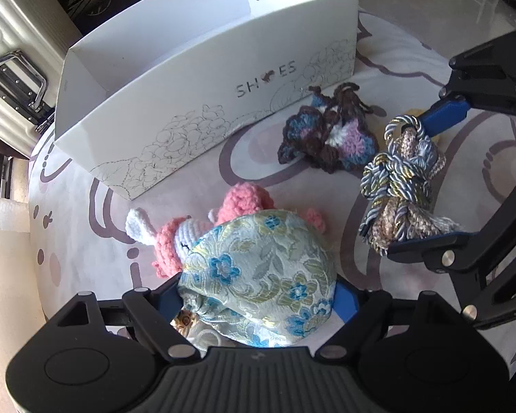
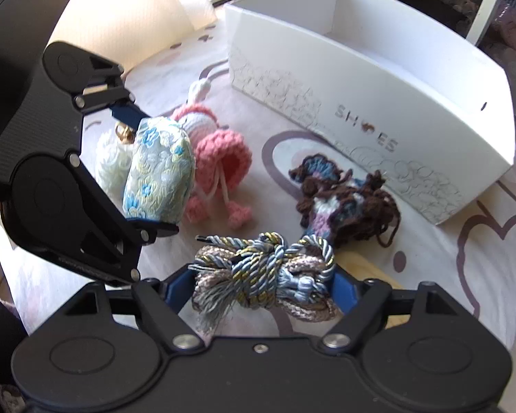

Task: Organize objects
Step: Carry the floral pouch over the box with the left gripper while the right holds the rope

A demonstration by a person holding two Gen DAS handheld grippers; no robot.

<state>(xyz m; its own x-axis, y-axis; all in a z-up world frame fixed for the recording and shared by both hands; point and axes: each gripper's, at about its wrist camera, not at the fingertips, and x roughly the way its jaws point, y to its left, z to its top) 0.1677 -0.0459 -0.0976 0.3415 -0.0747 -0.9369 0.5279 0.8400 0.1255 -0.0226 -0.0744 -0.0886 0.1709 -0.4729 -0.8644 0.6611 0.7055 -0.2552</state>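
Note:
My left gripper (image 1: 258, 297) is shut on a pale blue floral brocade pouch (image 1: 258, 275), its blue pads pressing both sides. In the right wrist view that gripper (image 2: 154, 172) holds the pouch (image 2: 158, 168) just above the cloth, with a gold bell (image 2: 124, 134) and white tassel (image 2: 108, 161) behind. My right gripper (image 2: 261, 290) is shut on a knotted bundle of blue, gold and grey cord (image 2: 265, 272); the left wrist view shows the bundle (image 1: 399, 179) between its two fingers. A white open shoe box (image 1: 189, 96) (image 2: 378, 110) stands beyond.
A pink and white crochet doll (image 1: 244, 203) (image 2: 220, 158) lies beside the pouch. A brown, blue and lilac crochet butterfly (image 1: 326, 134) (image 2: 344, 203) lies by the box front. A pale wooden piece (image 2: 364, 265) sits under the cord. A metal case (image 1: 13, 69) stands off the round table's edge.

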